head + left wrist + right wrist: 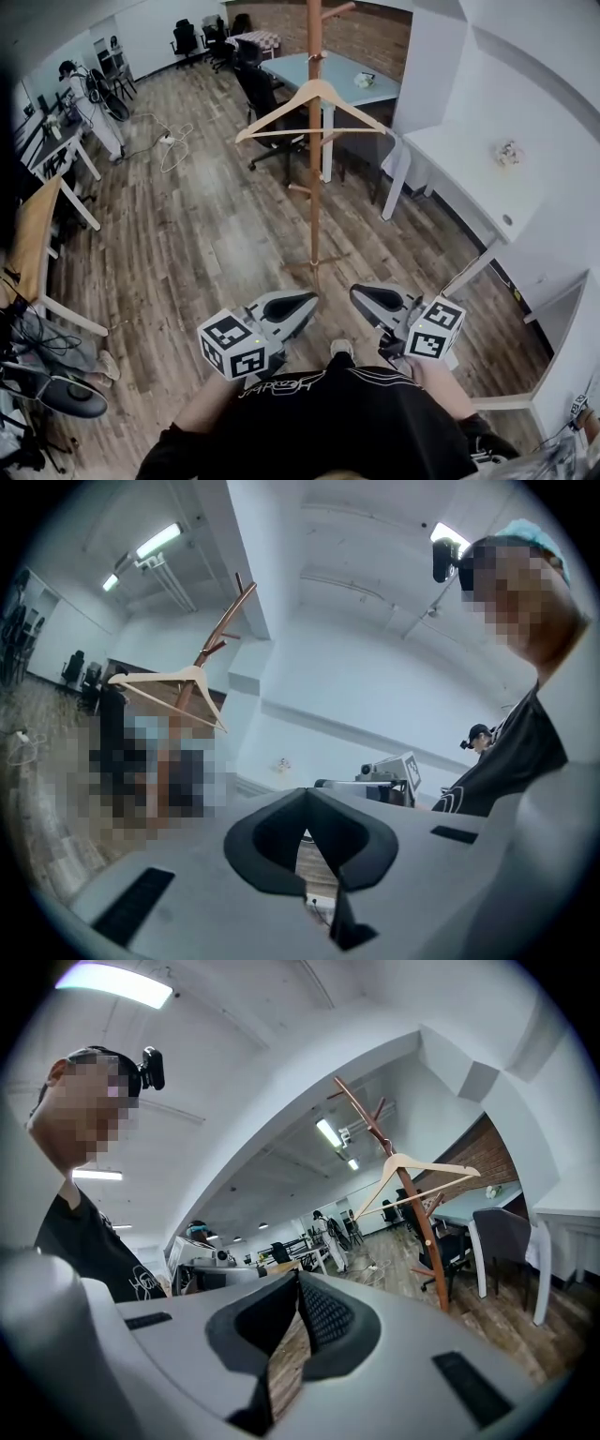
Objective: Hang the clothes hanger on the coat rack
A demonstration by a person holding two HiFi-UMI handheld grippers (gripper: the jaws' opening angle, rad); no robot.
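Jaws on my left gripper (298, 304) are pressed together with nothing between them; its own view shows only floor past the closed tips (305, 832). I hold it low, close to my torso and pointing level, well apart from the rack, which makes sense with nothing to carry. Centre of the head view: the coat rack (314, 206) stands upright on the wood floor (187, 244), and the clothes hanger (317, 87) hangs high on it, arms spread to either side of the pole and crossbar close to level. The pole hides the hook from the head view. In the right gripper view the hanger (398, 1159) sits by an upper peg of the rack (422, 1222), and I can't tell exactly which peg. Nothing touches it, so the rack alone bears it, and I judge the hanging step done. My right gripper (367, 298) mirrors the left, low, level and near my body. Its jaws meet at the tips and are empty in its own view (298, 1288). Both tools are parked clear, so neither should knock the hanger off.
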